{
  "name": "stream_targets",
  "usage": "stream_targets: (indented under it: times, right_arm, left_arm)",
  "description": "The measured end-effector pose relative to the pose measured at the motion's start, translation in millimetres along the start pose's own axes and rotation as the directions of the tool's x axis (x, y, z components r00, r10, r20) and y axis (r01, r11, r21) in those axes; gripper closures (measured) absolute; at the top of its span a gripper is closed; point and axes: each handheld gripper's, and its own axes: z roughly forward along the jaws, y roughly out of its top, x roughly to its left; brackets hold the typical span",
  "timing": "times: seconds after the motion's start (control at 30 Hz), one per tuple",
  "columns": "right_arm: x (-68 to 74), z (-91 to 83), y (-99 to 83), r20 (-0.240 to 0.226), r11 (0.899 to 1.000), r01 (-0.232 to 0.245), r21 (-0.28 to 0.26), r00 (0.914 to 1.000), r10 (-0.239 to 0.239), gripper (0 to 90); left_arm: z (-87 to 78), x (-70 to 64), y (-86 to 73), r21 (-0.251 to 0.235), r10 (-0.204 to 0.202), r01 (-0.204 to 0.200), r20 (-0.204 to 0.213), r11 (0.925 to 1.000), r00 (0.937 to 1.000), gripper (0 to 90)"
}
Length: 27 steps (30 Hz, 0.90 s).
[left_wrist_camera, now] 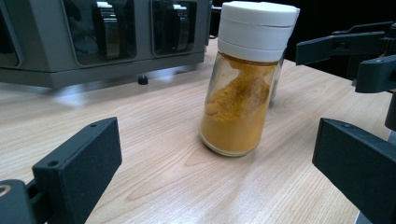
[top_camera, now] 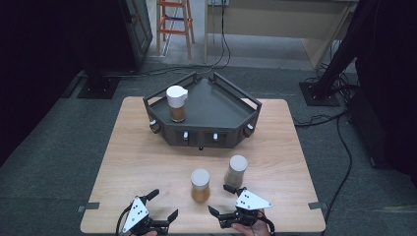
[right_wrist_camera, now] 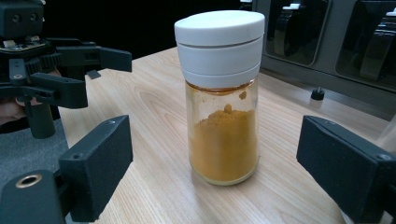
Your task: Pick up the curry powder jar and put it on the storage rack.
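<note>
Spice jar (top_camera: pixel 200 185): clear glass, rounded, smooth white cap, ochre powder clinging inside; upright on the table's near edge, between both grippers, untouched; no readable label.
Left gripper (top_camera: pixel 161 204): matte black jaws spread wide, holding nothing.
Right gripper (top_camera: pixel 221 199): jaws apart, holding nothing.
Second jar (top_camera: pixel 236 171): grey-capped, just beside.
Table (top_camera: pixel 137 157): pale wood grain.
Rack (top_camera: pixel 216 105): dark angular metal tray carrying 1 white-capped jar (top_camera: pixel 177 103).
</note>
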Motion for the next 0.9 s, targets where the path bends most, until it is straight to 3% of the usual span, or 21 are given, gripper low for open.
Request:
stream_targets:
  times: [0.43,0.9]
  right_arm:
    - [-0.5,15.6,8.3,-0.018,1.000,0.016,0.010,0.9997,-0.016,10.5]
    - [1.8,30.9,14.6,-0.007,0.999,0.034,0.021,0.9994,-0.034,10.5]
  left_arm:
    - [0.6,0.3,0.4,0.004,-0.001,0.001,-0.001,1.0000,1.0000,1.2]
    - [0.6,0.9,0.5,0.003,-0.002,0.002,-0.001,1.0000,1.0000,1.2]
